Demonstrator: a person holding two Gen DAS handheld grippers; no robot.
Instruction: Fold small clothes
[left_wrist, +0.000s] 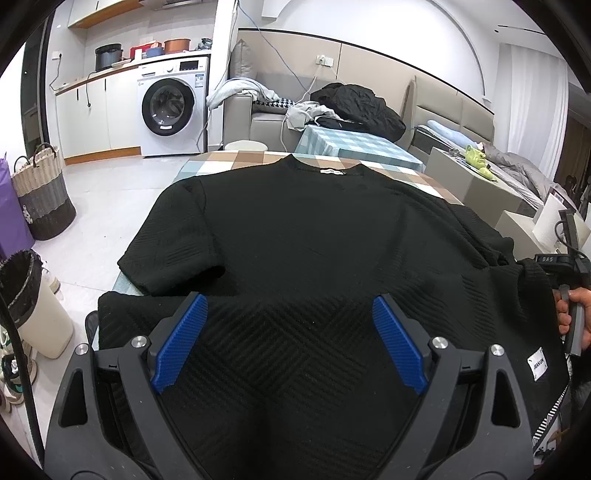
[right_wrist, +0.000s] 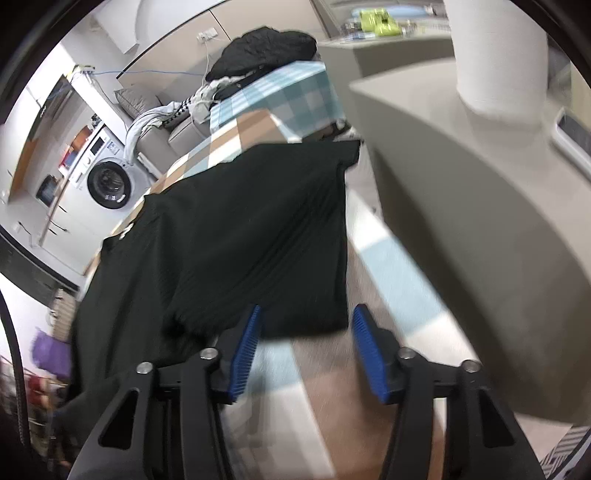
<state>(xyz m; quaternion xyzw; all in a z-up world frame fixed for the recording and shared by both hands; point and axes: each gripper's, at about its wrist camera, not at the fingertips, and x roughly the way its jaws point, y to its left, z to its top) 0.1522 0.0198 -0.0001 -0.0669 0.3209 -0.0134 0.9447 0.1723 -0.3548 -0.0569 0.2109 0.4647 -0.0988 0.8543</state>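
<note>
A black ribbed short-sleeved top (left_wrist: 303, 251) lies flat on a checked tablecloth (left_wrist: 236, 162), collar at the far end, white label at the neck. My left gripper (left_wrist: 290, 306) is open and empty, hovering over the lower body of the top. In the right wrist view the same top (right_wrist: 251, 229) lies with a sleeve end toward me. My right gripper (right_wrist: 304, 317) is open, its blue pads (right_wrist: 245, 354) on either side of the sleeve's near edge, just above the cloth. The right view is blurred.
A washing machine (left_wrist: 171, 107), a woven basket (left_wrist: 42, 192) and a lined bin (left_wrist: 33, 299) stand on the floor to the left. A sofa with a black jacket (left_wrist: 360, 107) is behind the table. A beige cabinet (right_wrist: 461, 192) stands close on the right.
</note>
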